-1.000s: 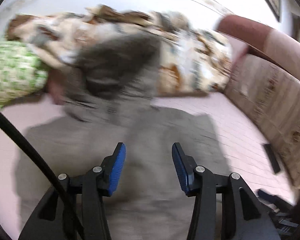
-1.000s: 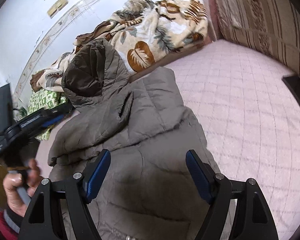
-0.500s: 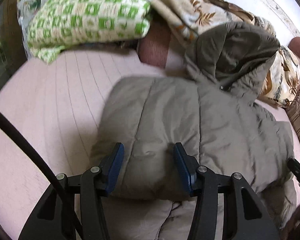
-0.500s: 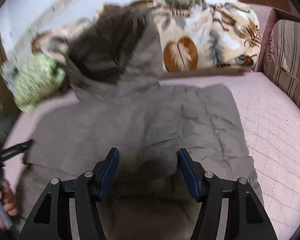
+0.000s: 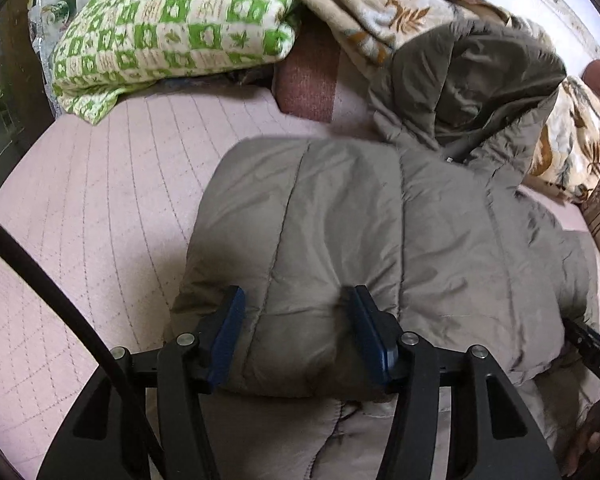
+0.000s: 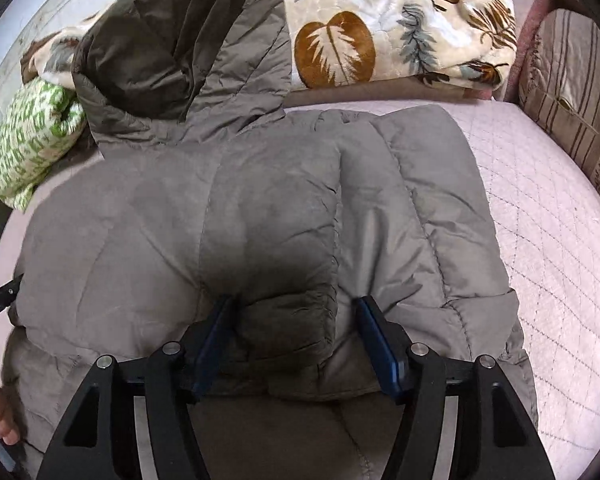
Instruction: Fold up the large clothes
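Two grippers work the same grey-brown quilted puffer jacket (image 6: 260, 208), which lies spread on the pink quilted bed (image 6: 548, 240) with its hood (image 6: 172, 48) propped up against the leaf-patterned cream blanket (image 6: 380, 24) at the far edge. Our left gripper (image 5: 296, 336) sits at the near fold on the jacket's left side, fingers parted with a padded roll of fabric bulging between them; we judge they are not clamped, since the pads stand well apart and the cloth merely fills the gap. Our right gripper (image 6: 296, 344) straddles the folded-in sleeve (image 6: 284, 280) near the jacket's middle, its fingers likewise spread on either side of the cuff end rather than pinching it. We read this placement as pressing and settling: both sides appear turned inward over the body, and the tools rest where the thick filling would otherwise spring back open. The hood is left standing clear, probably so it can be turned down last. The green-and-white patterned pillow (image 5: 172, 28) sits at the bed's far left, well apart from the jacket. Next we would expect a lengthwise fold from the hem.
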A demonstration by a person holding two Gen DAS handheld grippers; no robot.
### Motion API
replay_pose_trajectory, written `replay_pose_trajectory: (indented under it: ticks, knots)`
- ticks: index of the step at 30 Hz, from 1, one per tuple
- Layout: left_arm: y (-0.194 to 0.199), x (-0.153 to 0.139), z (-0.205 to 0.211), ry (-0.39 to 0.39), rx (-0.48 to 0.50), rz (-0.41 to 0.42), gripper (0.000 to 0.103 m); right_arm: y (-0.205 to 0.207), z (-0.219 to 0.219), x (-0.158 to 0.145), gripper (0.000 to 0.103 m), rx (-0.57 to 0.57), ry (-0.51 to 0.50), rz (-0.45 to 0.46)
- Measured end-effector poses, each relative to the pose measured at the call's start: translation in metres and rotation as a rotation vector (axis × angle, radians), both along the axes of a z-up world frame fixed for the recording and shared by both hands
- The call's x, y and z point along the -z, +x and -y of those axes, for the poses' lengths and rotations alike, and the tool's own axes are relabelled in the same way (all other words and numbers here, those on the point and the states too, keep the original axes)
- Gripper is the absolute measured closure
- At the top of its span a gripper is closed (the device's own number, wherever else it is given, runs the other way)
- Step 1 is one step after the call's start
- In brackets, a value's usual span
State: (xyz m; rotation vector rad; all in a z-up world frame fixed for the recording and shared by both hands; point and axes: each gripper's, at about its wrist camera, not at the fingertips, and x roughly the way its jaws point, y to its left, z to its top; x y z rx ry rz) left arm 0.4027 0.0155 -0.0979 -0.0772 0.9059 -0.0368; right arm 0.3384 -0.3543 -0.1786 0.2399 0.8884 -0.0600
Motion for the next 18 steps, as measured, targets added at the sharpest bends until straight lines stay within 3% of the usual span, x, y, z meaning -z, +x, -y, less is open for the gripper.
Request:
replay_pose_trajectory:
  ticks: [3,9,18]
  knots:
    - [-0.003,-0.016,0.005,0.001,0.010,0.050,0.049,-0.006,0.003,-0.015,0.036,-0.002,0.050,0.046]
    - [-0.005,-0.025,0.030,0.056,0.056,0.120,0.048,-0.010,0.005,-0.032,0.036,0.018,0.048,0.134]
    - [0.003,0.001,0.058,0.149,0.100,0.075,0.046,0.003,0.016,-0.005,0.036,0.059,0.051,0.026]
